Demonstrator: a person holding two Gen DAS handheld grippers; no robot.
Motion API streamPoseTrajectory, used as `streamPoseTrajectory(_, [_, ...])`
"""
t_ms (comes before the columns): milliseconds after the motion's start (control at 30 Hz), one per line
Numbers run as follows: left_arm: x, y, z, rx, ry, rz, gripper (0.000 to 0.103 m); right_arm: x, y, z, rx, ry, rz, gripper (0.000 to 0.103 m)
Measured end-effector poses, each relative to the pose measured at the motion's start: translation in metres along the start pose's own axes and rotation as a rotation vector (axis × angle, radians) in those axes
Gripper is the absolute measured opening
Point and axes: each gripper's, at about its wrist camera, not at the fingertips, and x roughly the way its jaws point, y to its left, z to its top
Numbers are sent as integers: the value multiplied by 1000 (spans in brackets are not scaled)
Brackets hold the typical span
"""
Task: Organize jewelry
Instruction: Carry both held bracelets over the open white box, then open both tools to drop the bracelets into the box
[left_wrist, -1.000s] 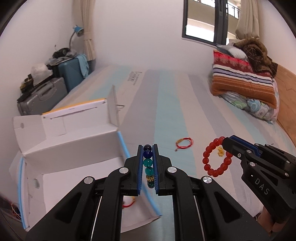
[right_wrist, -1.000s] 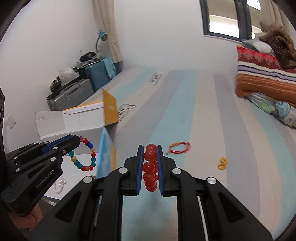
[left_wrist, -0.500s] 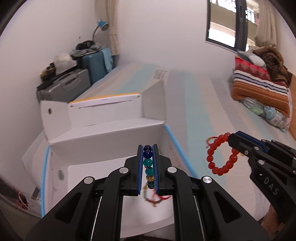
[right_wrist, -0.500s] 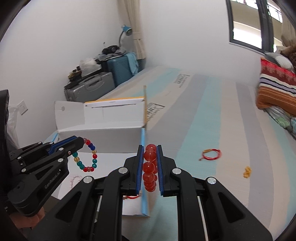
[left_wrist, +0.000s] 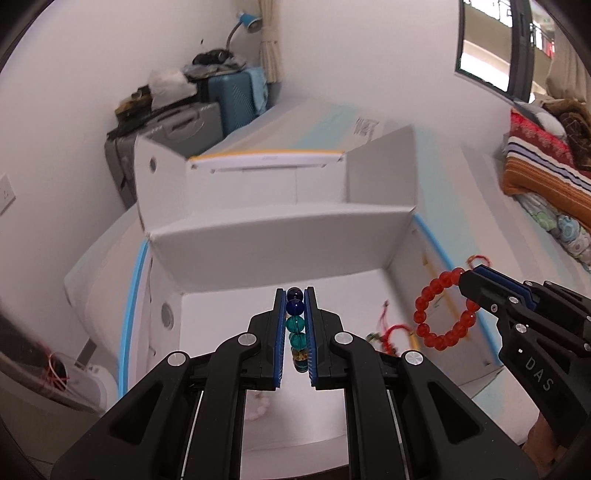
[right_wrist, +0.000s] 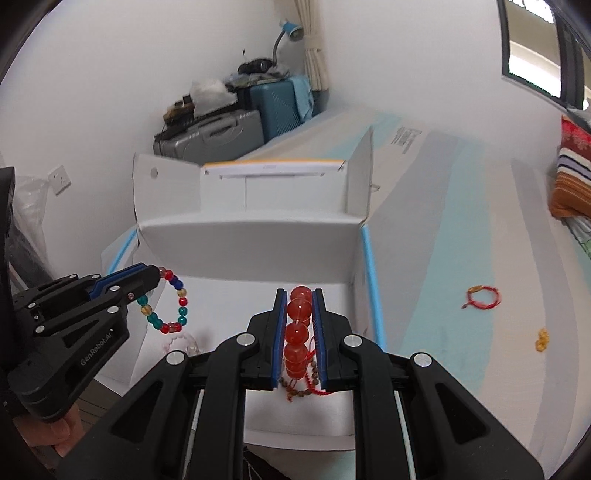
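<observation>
Left tool (left_wrist: 294, 332) was clamped on a multicolor bead bracelet (left_wrist: 296, 325), beads lined up lengthwise between the jaws, running away from the camera toward the box's back wall. In the right wrist view the same bracelet (right_wrist: 168, 301) hung as a loop from the left tool (right_wrist: 157, 275) at middle left of the frame, over the left part of the box.

Right tool (right_wrist: 299, 336) was clamped on a red bead bracelet (right_wrist: 297, 332), beads stacked in a line along the jaws, long axis pointing forward. In the left wrist view that bracelet (left_wrist: 441, 310) hung as an open ring from the right tool (left_wrist: 467, 282) at right of frame, above the box's right side.

Both tools hovered over the open white cardboard box (left_wrist: 280, 240), flaps up, sitting on the bed (right_wrist: 461, 240). Inside the box, lower center: a red cord bracelet (left_wrist: 391, 334), a brown bead string (right_wrist: 295, 389), a pale pink bracelet (right_wrist: 181, 343).

Out on the bed, right of frame: a red string bracelet (right_wrist: 482, 297) and a small yellow piece (right_wrist: 542, 339), well apart from the box.
</observation>
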Motion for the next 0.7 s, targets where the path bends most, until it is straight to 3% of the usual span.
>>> streamPoseTrajectory(333, [39, 23, -26, -11, 92, 12, 9, 45, 2, -22, 8, 97, -11, 13])
streamPoseTrajectory(700, [55, 27, -37, -6, 144, 30, 9, 68, 1, -32, 14, 158, -20, 13])
